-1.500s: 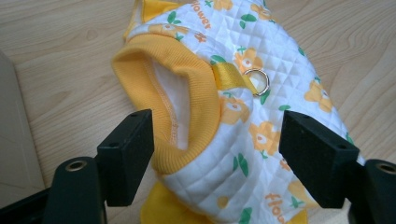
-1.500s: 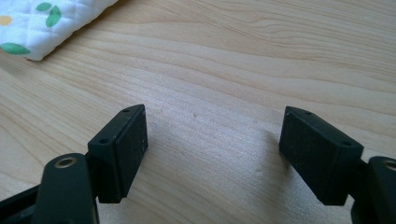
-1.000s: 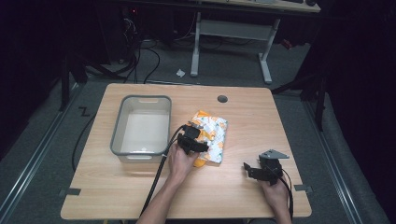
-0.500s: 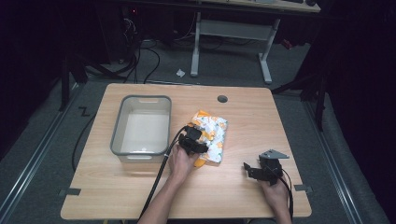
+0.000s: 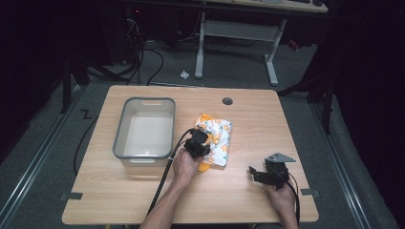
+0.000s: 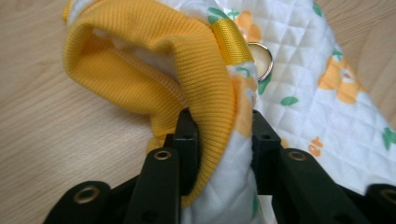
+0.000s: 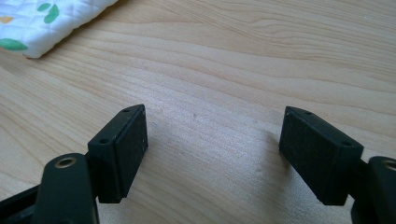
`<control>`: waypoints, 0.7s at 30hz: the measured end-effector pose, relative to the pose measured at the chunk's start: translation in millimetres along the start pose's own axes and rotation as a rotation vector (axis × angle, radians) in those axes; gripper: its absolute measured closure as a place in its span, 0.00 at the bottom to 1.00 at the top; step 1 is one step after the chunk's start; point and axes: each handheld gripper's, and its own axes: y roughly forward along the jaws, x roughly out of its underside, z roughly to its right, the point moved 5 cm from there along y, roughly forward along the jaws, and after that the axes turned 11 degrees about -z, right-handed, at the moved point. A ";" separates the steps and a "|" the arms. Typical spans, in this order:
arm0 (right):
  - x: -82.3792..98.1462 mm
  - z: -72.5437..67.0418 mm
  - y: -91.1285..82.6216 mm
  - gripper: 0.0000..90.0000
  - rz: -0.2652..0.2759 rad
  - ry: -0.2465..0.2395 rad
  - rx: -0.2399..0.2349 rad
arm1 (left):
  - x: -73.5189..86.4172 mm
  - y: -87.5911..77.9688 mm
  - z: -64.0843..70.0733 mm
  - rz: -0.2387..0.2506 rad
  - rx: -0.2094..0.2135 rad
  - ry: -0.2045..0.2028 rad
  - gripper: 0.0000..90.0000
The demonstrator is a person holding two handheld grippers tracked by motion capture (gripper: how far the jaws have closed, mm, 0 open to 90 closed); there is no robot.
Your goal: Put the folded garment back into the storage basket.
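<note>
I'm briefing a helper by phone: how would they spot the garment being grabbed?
On the wooden table, look just right of the grey plastic bin. There lies a white quilted garment printed with orange flowers; its yellow ribbed cuff and small metal ring set it apart.

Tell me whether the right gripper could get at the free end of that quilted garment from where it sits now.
Probably yes. The right gripper rests open on bare table, and nothing lies between it and the quilted garment. The left gripper, which has just been closing, pinches the yellow cuff at the near end.
</note>
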 end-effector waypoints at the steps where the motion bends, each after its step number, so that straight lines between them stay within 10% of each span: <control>1: -0.1 0.1 0.1 0.26 0.001 -0.001 0.000 | -0.2 -0.2 -0.5 0.003 0.010 -0.005 0.80; 21: -0.1 0.0 0.0 0.26 0.000 0.000 -0.001 | -4.1 -26.5 8.4 0.093 0.078 0.025 0.87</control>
